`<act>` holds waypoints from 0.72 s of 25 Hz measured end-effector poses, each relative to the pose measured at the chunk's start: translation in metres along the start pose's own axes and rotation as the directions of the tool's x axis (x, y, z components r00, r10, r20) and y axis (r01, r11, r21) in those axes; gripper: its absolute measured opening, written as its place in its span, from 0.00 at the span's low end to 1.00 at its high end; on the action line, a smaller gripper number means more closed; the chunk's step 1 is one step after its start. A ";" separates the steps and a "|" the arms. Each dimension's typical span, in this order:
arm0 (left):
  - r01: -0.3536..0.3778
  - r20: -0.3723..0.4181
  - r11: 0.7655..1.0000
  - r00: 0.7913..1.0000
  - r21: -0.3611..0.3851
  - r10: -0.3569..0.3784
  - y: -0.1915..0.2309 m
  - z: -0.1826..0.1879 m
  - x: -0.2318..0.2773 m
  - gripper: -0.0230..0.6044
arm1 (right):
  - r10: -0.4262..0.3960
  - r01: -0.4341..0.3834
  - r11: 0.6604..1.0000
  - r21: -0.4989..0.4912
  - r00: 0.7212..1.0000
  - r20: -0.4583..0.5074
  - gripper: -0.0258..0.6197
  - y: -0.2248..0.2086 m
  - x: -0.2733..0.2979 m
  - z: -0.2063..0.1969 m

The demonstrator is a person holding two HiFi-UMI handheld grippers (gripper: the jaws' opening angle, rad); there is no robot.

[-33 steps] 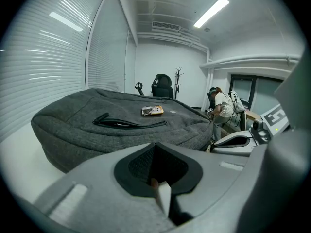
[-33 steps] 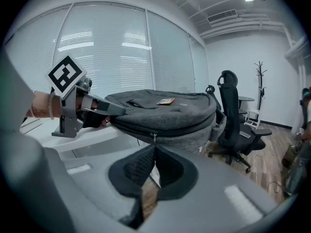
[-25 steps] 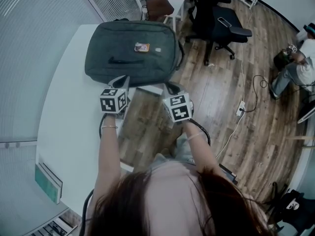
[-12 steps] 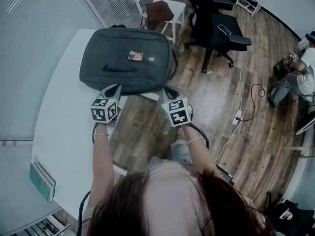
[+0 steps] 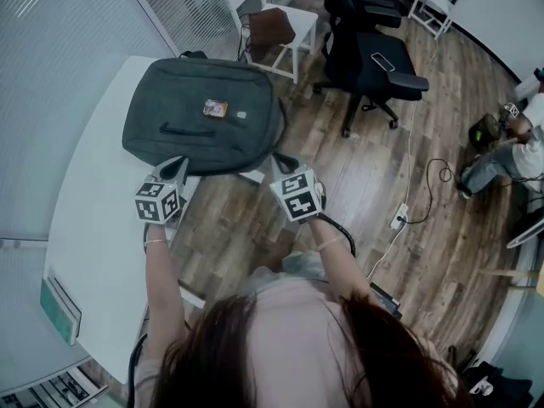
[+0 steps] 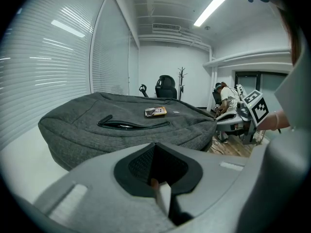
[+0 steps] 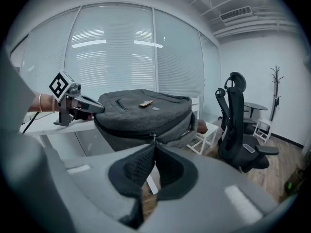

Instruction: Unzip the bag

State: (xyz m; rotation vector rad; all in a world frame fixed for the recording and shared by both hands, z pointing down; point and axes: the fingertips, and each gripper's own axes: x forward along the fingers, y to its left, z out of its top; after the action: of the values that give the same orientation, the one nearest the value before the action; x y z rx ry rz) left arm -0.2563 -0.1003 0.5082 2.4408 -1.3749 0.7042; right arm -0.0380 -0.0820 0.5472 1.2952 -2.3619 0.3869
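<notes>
A dark grey backpack (image 5: pixel 204 134) lies flat on the white table (image 5: pixel 93 202), with a front-pocket zip (image 5: pixel 183 130) and a small orange tag (image 5: pixel 214 108) facing up. My left gripper (image 5: pixel 176 165) is shut and empty at the bag's near edge, over the table. The left gripper view shows the bag (image 6: pixel 97 130) just past the closed jaws (image 6: pixel 154 145). My right gripper (image 5: pixel 280 158) is shut off the table's edge, by the bag's near right corner. In the right gripper view its tips (image 7: pixel 154 146) line up with a zip pull (image 7: pixel 154 138) on the bag's side (image 7: pixel 141 115), with a gap between.
A white chair (image 5: pixel 285 24) with a brown item and a black office chair (image 5: pixel 374 58) stand beyond the table. Cables (image 5: pixel 416 185) run over the wooden floor. A person (image 5: pixel 518 130) sits at the far right. A green book (image 5: pixel 59 308) lies on the table's near end.
The bag and both grippers have drifted down and left in the head view together. The grippers stay shut and hold about the same places relative to the bag.
</notes>
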 end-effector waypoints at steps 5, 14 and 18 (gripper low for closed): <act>-0.029 0.008 0.999 1.000 0.016 0.029 0.000 0.003 0.001 0.05 | 0.029 -0.029 0.999 -0.027 1.000 0.000 0.05 -0.011 0.001 0.004; -0.035 0.002 0.999 0.999 0.018 0.035 0.001 0.001 0.001 0.05 | 0.053 -0.054 0.998 -0.036 0.999 -0.005 0.05 -0.018 0.005 0.007; -0.031 0.003 0.999 1.000 0.015 0.031 -0.001 0.001 0.002 0.05 | 0.068 -0.068 0.997 -0.033 0.997 -0.022 0.05 -0.020 0.004 0.006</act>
State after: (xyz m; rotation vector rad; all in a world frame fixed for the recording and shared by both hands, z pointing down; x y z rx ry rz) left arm -0.2544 -0.1018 0.5082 2.4377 -1.4166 0.7215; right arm -0.0242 -0.0983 0.5452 1.1921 -2.3891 0.3773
